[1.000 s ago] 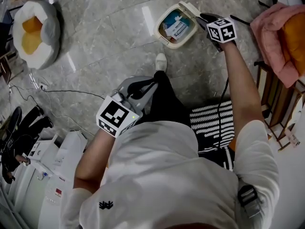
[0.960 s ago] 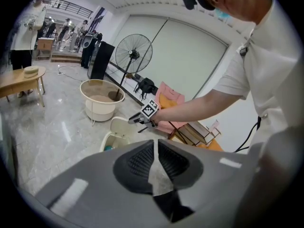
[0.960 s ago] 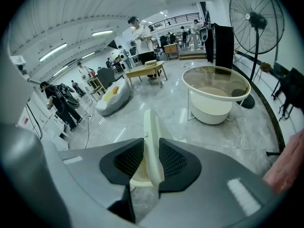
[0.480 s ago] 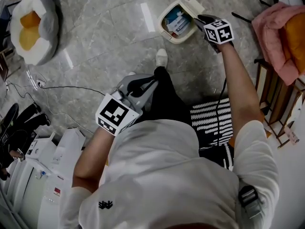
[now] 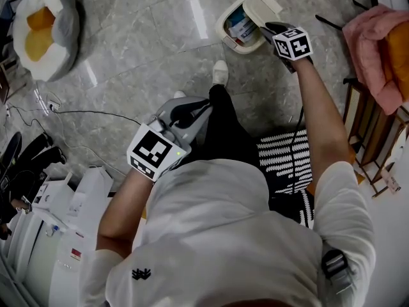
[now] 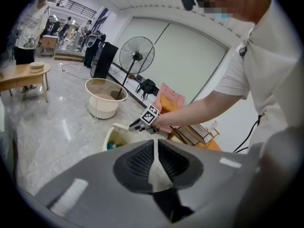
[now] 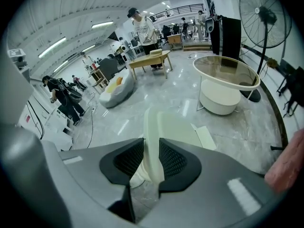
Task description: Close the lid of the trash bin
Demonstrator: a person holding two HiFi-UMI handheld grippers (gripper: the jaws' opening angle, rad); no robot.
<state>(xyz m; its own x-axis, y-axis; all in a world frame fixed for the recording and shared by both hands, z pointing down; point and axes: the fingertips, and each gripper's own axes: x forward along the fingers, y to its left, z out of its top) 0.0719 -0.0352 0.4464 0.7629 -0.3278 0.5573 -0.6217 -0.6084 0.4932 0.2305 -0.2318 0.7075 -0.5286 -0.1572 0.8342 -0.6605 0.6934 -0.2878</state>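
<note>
A cream trash bin (image 5: 234,34) stands on the marble floor at the top of the head view, with blue and white rubbish showing inside. Its lid (image 5: 261,9) is tilted partway over the opening. My right gripper (image 5: 270,28) is shut on the lid's edge. In the right gripper view the cream lid (image 7: 176,127) runs forward from between the closed pads (image 7: 173,158). My left gripper (image 5: 195,112) is held over the person's dark-trousered leg, shut on nothing. The left gripper view shows the bin (image 6: 115,137) and the right gripper (image 6: 137,126) ahead of it.
A white pet bed with an orange cushion (image 5: 39,32) lies at the top left, with a cable (image 5: 83,121) across the floor. Pink cloth on a wooden rack (image 5: 378,50) stands to the right. A striped seat (image 5: 287,160) is behind the leg. White appliances (image 5: 57,235) stand at the lower left.
The right gripper has swung the lid further over the bin, so less of the opening shows. The left gripper has stayed where it was.
</note>
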